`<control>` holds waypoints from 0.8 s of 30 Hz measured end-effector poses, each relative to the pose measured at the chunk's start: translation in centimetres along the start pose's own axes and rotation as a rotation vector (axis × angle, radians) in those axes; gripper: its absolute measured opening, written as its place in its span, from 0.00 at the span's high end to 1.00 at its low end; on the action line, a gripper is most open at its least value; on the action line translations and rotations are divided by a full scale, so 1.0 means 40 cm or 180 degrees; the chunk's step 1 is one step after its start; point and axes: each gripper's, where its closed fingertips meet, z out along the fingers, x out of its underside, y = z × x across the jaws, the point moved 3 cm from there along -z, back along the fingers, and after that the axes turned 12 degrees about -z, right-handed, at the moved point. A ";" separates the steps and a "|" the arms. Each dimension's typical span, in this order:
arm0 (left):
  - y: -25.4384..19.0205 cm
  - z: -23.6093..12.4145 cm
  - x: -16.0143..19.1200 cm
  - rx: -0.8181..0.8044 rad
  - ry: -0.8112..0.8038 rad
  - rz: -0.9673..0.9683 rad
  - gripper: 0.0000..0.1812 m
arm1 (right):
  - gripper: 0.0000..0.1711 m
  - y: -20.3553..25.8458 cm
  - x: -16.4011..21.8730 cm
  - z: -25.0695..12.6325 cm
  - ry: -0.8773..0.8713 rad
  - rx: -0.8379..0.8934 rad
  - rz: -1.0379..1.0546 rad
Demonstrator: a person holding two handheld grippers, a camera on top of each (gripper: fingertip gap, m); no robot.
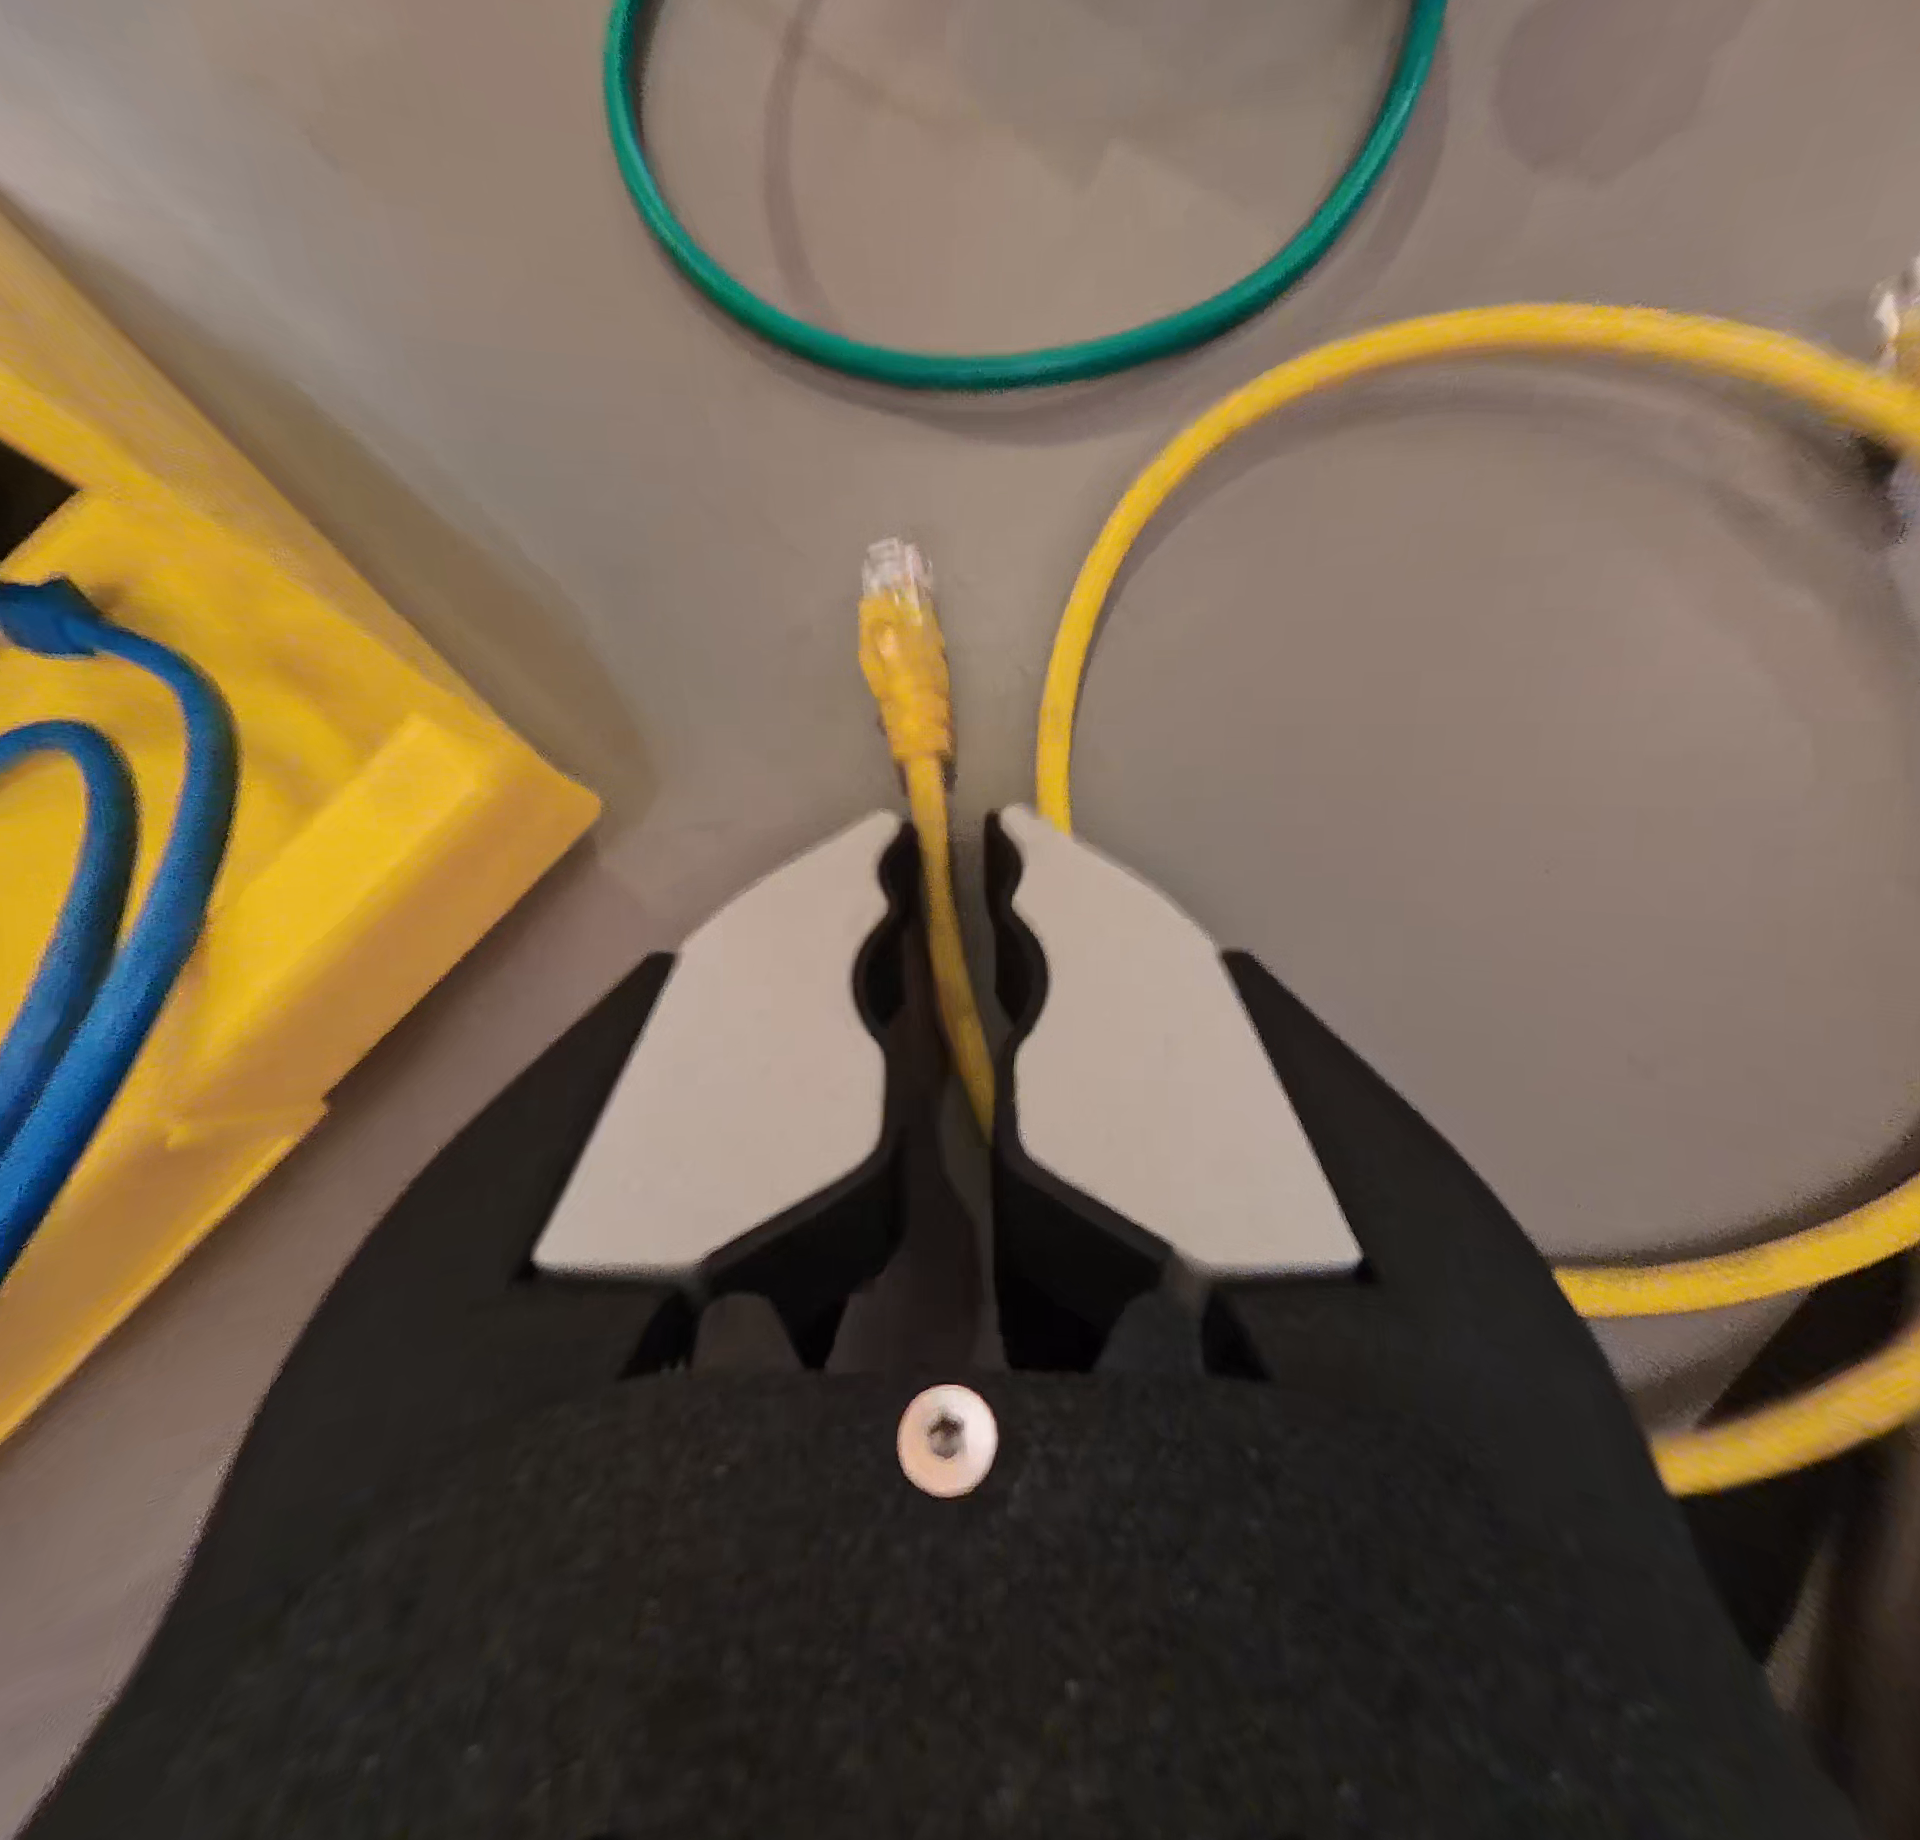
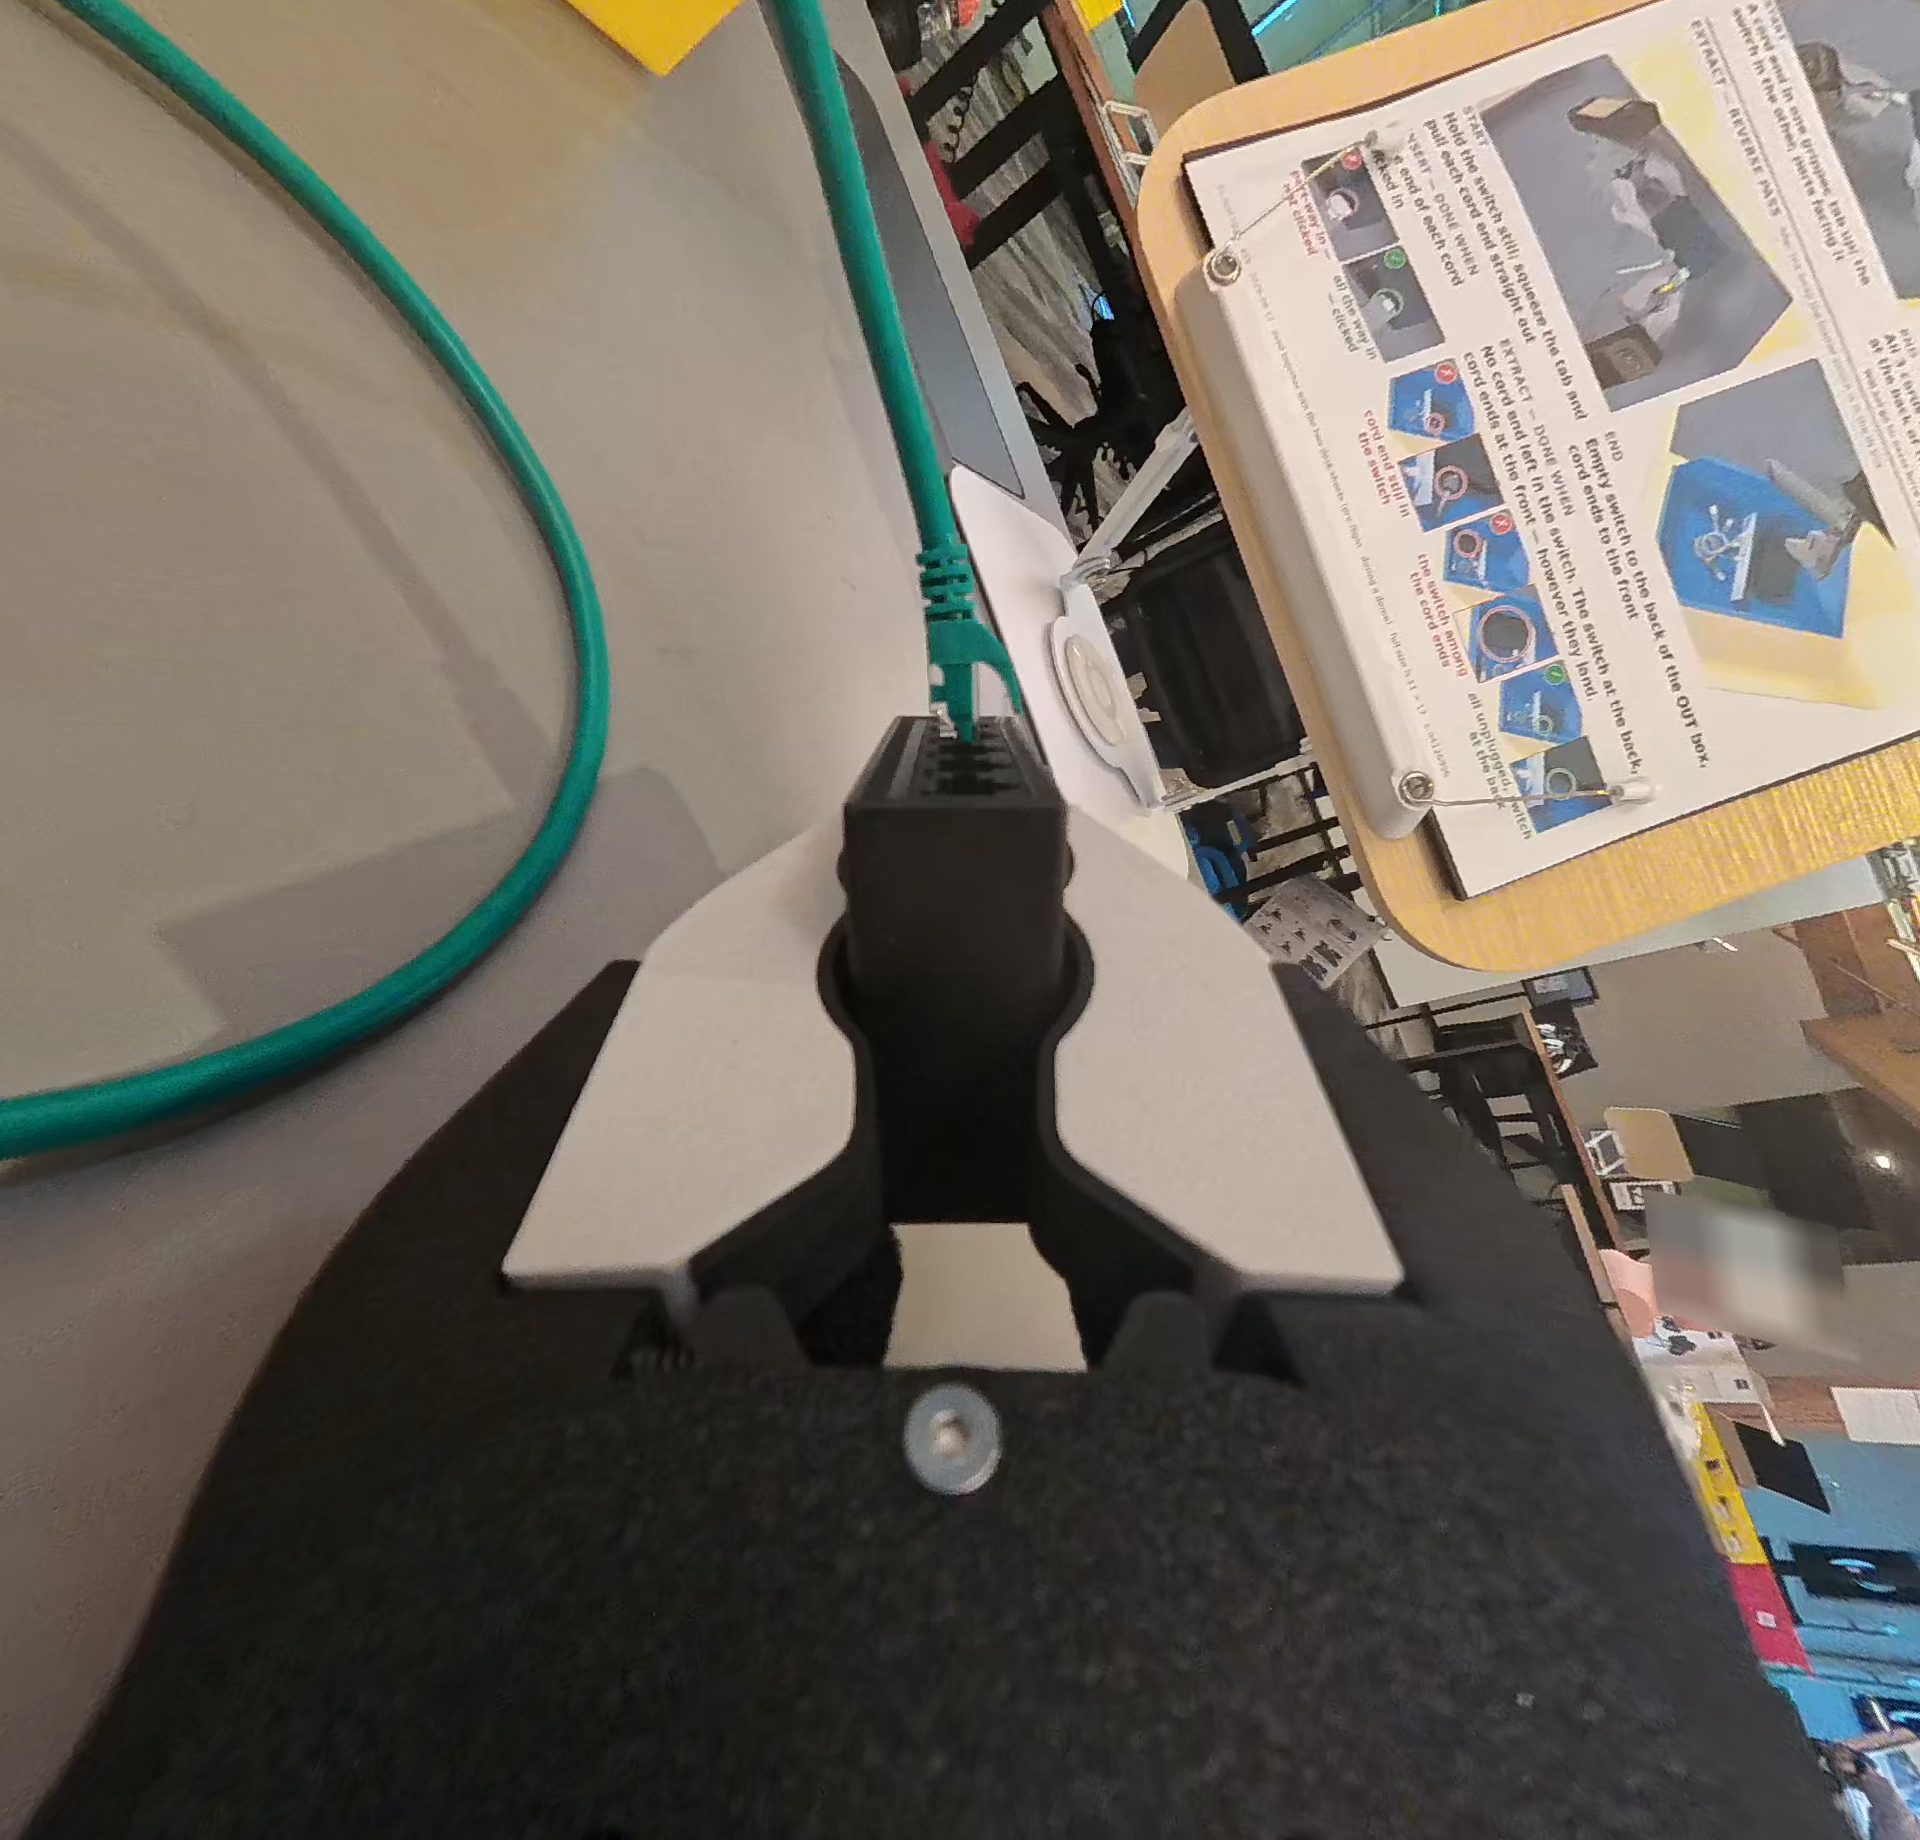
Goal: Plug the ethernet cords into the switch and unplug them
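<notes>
With the right gripper clamping the black switch off the counter, green cord plugged in, the left gripper, fingers closed on the yellow cord, should align its plug squarely with a free port.

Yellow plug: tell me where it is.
In the left wrist view, the yellow plug sticks out just past the left gripper, which pinches its cord, right of the yellow box.

Left gripper: jaws nearly shut, 2 fingers closed narrowly on yellow ethernet cord, pointed down at table. Right gripper: jaws part-open, clamped on black switch, held tilted sideways.
</notes>
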 end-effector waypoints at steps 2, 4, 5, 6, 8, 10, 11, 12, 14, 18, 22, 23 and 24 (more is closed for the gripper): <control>-0.008 0.005 0.002 0.0067 0.0018 0.0016 0.97 | 0.82 0.000 -0.001 0.000 -0.0016 -0.0013 0.0027; -0.006 0.005 0.003 0.0093 0.0024 -0.0089 0.97 | 0.82 0.001 -0.002 0.000 -0.0036 -0.0034 0.0058; -0.005 0.005 0.004 0.0118 0.0025 -0.0128 0.97 | 0.82 0.001 -0.003 0.001 -0.0041 -0.0043 0.0062; -0.006 0.005 0.004 0.0133 0.0028 -0.0122 0.97 | 0.82 0.002 -0.003 0.001 -0.0043 -0.0053 0.0061; -0.009 0.005 0.005 0.0050 0.0070 0.0001 0.97 | 0.82 0.004 -0.004 0.003 -0.0040 -0.0061 0.0043; -0.014 0.003 0.007 0.0022 0.0103 0.0079 0.97 | 0.82 0.005 -0.008 0.002 -0.0047 -0.0043 0.0003; -0.015 0.001 0.008 0.0106 0.0141 -0.0009 0.97 | 0.82 0.004 -0.011 0.000 -0.0058 -0.0028 -0.0023; -0.015 -0.004 0.009 0.0212 0.0201 -0.0141 0.97 | 0.82 0.004 -0.015 -0.001 -0.0072 -0.0006 -0.0058; -0.014 -0.028 -0.007 0.0327 0.0187 -0.0311 0.97 | 0.82 0.005 -0.024 -0.005 -0.0104 0.0044 -0.0145; -0.022 -0.125 -0.111 0.0278 0.0009 -0.0148 0.97 | 0.82 0.014 -0.038 -0.008 -0.0128 0.0097 -0.0380; -0.076 -0.197 -0.266 0.0459 -0.0113 0.0121 0.97 | 0.82 0.023 -0.049 -0.009 -0.0175 0.0089 -0.0487; -0.098 -0.199 -0.300 0.0539 -0.0098 0.0239 0.97 | 0.82 0.022 -0.051 -0.010 -0.0201 0.0100 -0.0493; -0.116 -0.193 -0.330 0.0587 -0.0051 0.0327 0.97 | 0.82 0.021 -0.055 -0.013 -0.0244 0.0105 -0.0484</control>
